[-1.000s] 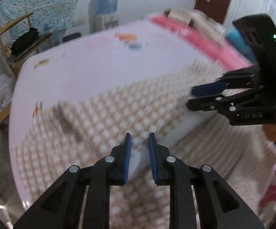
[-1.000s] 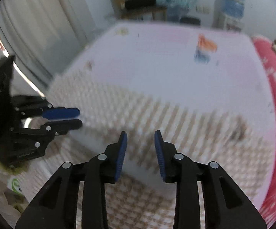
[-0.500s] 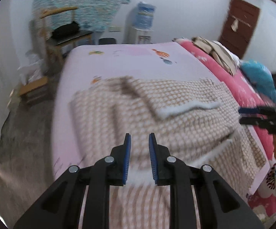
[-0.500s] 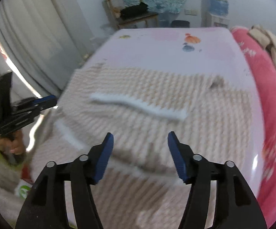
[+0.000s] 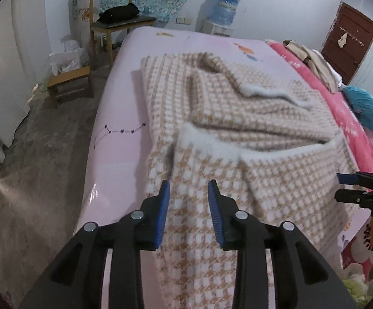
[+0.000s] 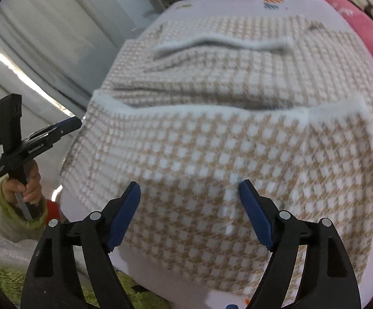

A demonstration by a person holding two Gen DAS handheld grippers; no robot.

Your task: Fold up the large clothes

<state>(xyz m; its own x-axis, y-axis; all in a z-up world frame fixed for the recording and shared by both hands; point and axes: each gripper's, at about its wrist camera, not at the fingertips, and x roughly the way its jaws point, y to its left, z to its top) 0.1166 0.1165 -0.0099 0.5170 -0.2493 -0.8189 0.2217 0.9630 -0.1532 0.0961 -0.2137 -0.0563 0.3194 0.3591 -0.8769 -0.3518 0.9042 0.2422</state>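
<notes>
- We see the garment (image 5: 251, 118) — tan-and-white checked, white-trimmed — lying in loose folds on the pink bed (image 5: 124, 82), its near part draping over the bed's edge.
- Our left gripper (image 5: 188, 200) hangs over that near part; its jaws have just been opening, stand narrowly apart and pinch nothing.
- Our right gripper (image 6: 189, 200) has been opening too — jaws wide, cloth below them, none held.

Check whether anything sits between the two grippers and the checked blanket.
Nothing visible does. The left gripper and right gripper both hang open right above the checked blanket, their jaws just opened, nothing between them.
</notes>
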